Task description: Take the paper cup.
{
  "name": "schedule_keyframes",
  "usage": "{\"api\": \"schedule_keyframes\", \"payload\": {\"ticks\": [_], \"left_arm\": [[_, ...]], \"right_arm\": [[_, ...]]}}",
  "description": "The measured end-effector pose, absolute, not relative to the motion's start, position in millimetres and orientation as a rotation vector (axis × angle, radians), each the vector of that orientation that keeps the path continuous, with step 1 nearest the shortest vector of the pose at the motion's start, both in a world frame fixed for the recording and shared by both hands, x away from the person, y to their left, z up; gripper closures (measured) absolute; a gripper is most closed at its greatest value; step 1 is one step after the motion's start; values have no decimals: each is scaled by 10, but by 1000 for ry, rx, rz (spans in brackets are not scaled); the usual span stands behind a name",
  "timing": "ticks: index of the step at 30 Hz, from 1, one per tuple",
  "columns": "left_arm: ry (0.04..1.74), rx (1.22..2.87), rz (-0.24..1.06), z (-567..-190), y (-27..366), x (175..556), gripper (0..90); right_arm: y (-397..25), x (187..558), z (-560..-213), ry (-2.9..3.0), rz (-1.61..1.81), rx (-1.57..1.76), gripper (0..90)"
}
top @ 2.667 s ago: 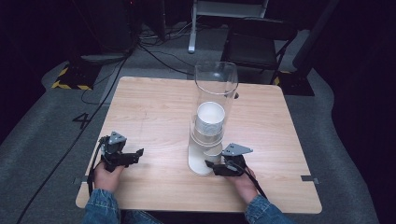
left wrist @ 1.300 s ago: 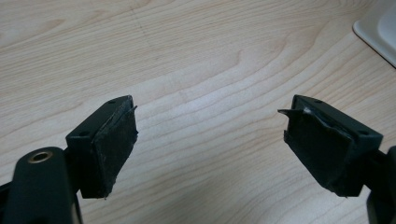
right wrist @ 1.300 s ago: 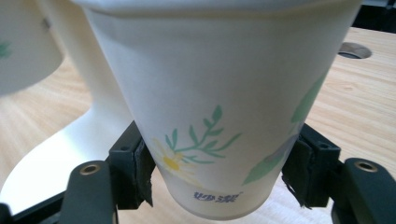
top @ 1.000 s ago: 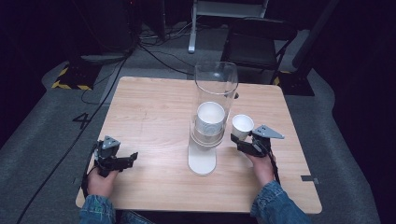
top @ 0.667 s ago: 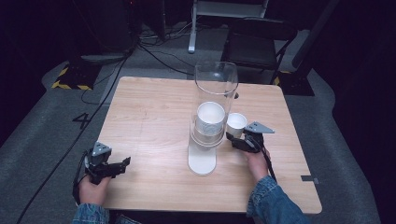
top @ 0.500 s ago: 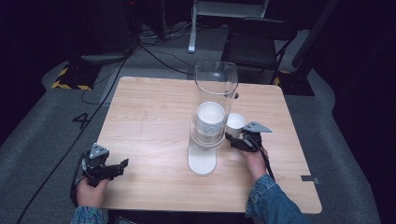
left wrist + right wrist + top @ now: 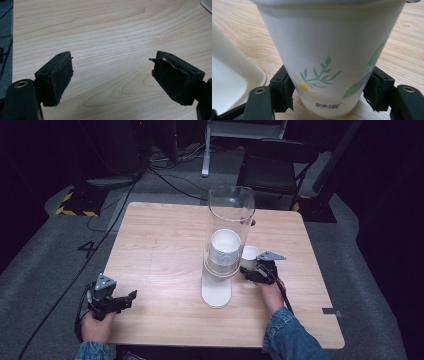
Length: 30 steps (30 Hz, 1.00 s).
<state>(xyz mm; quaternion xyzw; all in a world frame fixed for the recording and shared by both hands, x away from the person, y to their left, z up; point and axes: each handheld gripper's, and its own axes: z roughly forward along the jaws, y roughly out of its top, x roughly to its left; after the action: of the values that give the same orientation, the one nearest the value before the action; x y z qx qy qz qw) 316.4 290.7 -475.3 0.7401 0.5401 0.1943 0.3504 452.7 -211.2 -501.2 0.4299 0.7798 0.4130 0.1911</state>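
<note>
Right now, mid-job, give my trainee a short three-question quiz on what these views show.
1. True or false: the left claw is open over bare table.
2. What does the right claw hold? A) a spoon B) a paper cup C) a lid
3. Fill in: the cup stack stands inside a clear ____.

Key:
1. True.
2. B, the paper cup, upright, jaws at its base.
3. Tube, on the white base.
</note>
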Motion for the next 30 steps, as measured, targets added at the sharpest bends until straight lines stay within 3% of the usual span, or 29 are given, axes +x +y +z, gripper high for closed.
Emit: {"api": "schedule_keyframes", "payload": {"ticks": [12,19,30], "left_arm": [[1391,1923,497,-4759,2888,3193,167],[1389,1927,494,-4762,2880,3215,167],[1378,1931,485,-4763,2846,3274,167]], "right_arm": [[-2098,4523,-5025,2237,1120,1225,321],[-2099,4519,-5020,2242,1118,1221,201],[-2163,4431,-4873,2268,1084,1215,130]]}}
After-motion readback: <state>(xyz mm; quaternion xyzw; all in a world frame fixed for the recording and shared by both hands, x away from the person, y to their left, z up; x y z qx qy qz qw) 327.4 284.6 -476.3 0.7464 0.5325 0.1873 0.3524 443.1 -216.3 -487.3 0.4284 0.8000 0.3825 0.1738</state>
